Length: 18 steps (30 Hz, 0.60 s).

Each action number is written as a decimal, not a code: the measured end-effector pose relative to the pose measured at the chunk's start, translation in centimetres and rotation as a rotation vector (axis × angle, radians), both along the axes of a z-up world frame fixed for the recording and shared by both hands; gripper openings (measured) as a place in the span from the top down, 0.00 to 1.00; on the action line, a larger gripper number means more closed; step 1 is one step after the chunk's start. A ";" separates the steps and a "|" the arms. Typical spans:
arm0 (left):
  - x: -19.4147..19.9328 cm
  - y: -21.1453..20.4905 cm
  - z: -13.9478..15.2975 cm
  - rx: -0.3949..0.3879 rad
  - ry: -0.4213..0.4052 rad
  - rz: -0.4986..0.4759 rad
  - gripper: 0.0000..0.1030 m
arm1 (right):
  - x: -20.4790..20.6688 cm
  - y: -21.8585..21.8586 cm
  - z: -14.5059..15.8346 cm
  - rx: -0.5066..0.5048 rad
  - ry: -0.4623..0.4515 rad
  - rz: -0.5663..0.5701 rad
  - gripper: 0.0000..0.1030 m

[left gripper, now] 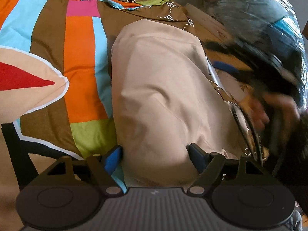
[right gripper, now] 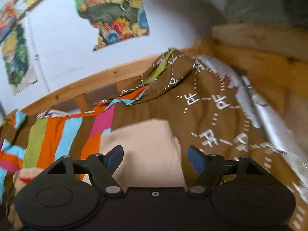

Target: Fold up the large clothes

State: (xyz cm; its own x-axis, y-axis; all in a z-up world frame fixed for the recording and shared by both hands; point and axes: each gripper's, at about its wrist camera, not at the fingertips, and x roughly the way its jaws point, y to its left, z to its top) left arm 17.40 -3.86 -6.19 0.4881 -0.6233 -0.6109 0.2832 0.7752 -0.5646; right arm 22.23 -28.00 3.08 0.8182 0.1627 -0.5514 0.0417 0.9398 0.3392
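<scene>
The left tongs (left gripper: pixel 156 154) are spread open, with a bulge of the beige garment (left gripper: pixel 161 88) lying between the blue fingertips (left gripper: pixel 113 156); no grip is seen. The right tongs (right gripper: pixel 156 158) are likewise held open above the same beige garment (right gripper: pixel 142 154), which is laid folded just ahead of them. Under the garment a striped bedspread (left gripper: pixel 80 61) is spread, brown with orange, blue, pink and green bands. To the right of the left tongs a blurred hand (left gripper: pixel 269 107) is seen. Beyond the right tongs a wooden bed frame (right gripper: pixel 92 82) and wall posters (right gripper: pixel 113 11) are seen.
</scene>
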 end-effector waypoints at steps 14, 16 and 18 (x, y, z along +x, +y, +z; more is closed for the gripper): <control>-0.2 -0.7 0.0 0.034 -0.015 -0.052 0.26 | 2.6 1.1 -1.1 -0.162 0.063 -0.060 0.72; -0.2 -0.7 0.0 0.036 -0.016 -0.052 0.26 | 2.8 3.0 1.1 -0.260 0.004 0.031 0.72; -0.1 -0.7 0.0 0.033 -0.013 -0.049 0.26 | 3.5 5.5 2.3 -0.340 -0.003 0.169 0.64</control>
State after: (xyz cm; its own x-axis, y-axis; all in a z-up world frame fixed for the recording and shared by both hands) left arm 17.31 -4.56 -6.18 0.4656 -0.6262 -0.6254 0.3290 0.7785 -0.5345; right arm 25.75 -22.54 5.42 0.7973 0.1038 -0.5947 -0.1244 0.9922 0.0063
